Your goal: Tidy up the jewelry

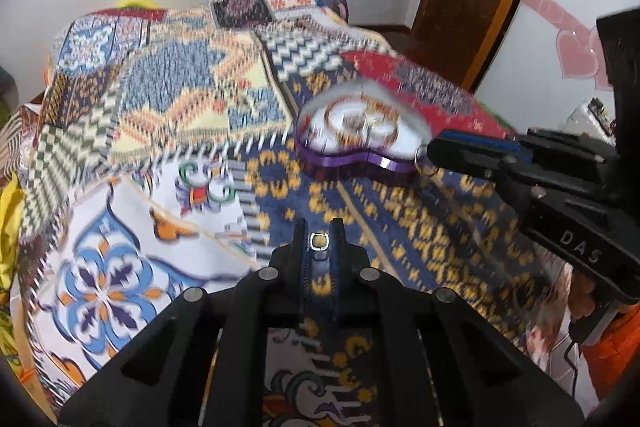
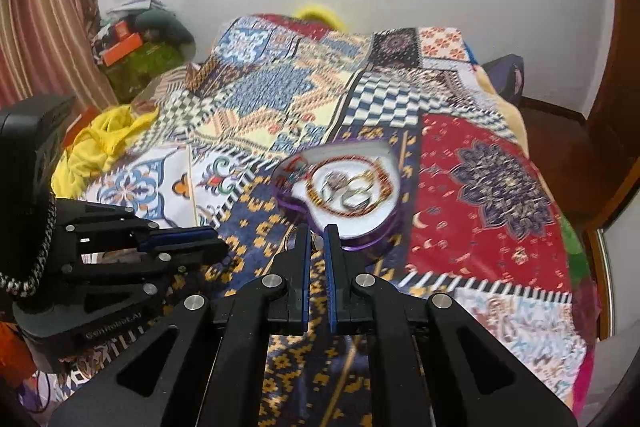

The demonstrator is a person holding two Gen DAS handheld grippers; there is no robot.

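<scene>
From the left wrist, the left hand-held gripper (image 1: 319, 241) pinched a small silver ring (image 1: 319, 241) above the patchwork-quilted bed (image 1: 168, 99); light, hard and slippery, it looked best held across its band. The heart-shaped purple tin tray (image 1: 352, 163) lay ahead.

From the right wrist, the right hand-held gripper (image 2: 318, 241) was nearly closed on a thin metal ring (image 2: 317, 242) at the tray's rim, bangles (image 2: 352, 183) crowding inside. Yellow cloth (image 2: 100, 143) lay aside.

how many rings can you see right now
At least 3: a ring pinched in the left gripper, another at the right gripper's tips, and one or more blurred in the heart-shaped box.
</scene>
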